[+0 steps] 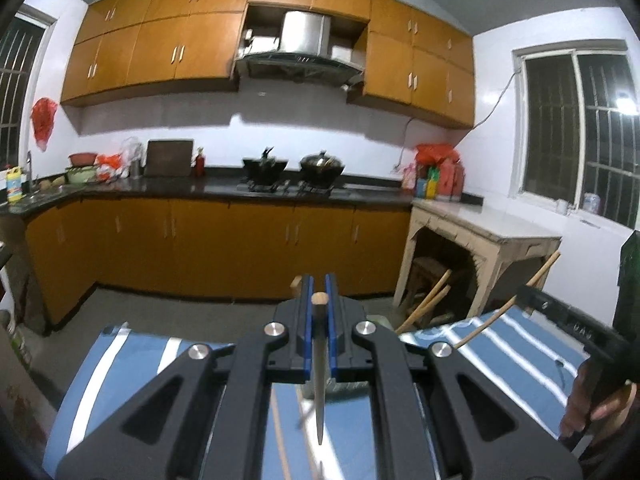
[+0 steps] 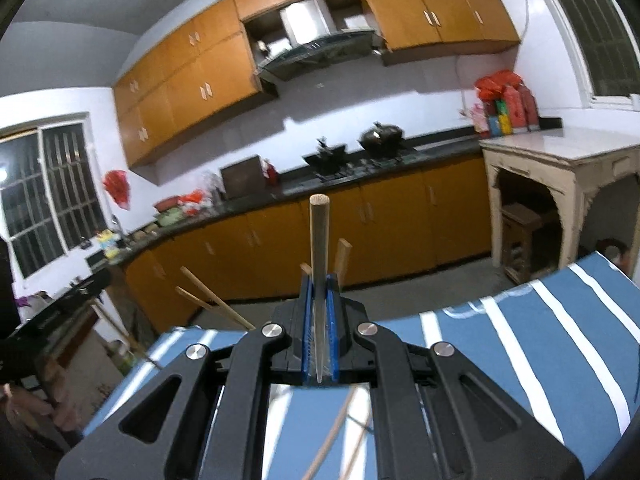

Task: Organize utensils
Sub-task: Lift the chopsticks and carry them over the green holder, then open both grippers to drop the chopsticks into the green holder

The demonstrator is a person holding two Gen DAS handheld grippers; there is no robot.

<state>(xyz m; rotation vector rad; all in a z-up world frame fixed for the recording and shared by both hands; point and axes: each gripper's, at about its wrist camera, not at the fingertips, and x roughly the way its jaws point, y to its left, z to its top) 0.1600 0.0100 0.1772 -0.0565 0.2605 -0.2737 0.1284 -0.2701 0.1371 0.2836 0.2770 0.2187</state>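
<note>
In the left wrist view my left gripper point(image 1: 319, 282) is shut on a chopstick point(image 1: 319, 344), whose wooden butt end sticks up between the blue pads. A second wooden tip point(image 1: 296, 282) shows behind the left finger. In the right wrist view my right gripper point(image 2: 319, 280) is shut on chopsticks: one tall shaft point(image 2: 319, 236) stands between the pads and another tip point(image 2: 343, 254) leans beside it. Each gripper also shows in the other view, the right gripper point(image 1: 532, 300) and the left gripper point(image 2: 94, 284), both with chopsticks slanting out. Both hang above the blue striped tablecloth point(image 1: 516, 344).
A person's hand point(image 1: 596, 404) holds the right gripper's handle. Beyond the cloth-covered table are the floor, orange base cabinets point(image 1: 224, 248), a dark counter with two woks point(image 1: 322, 166), and a pale side table point(image 1: 480, 232) with sticks leaning under it. Windows flank the room.
</note>
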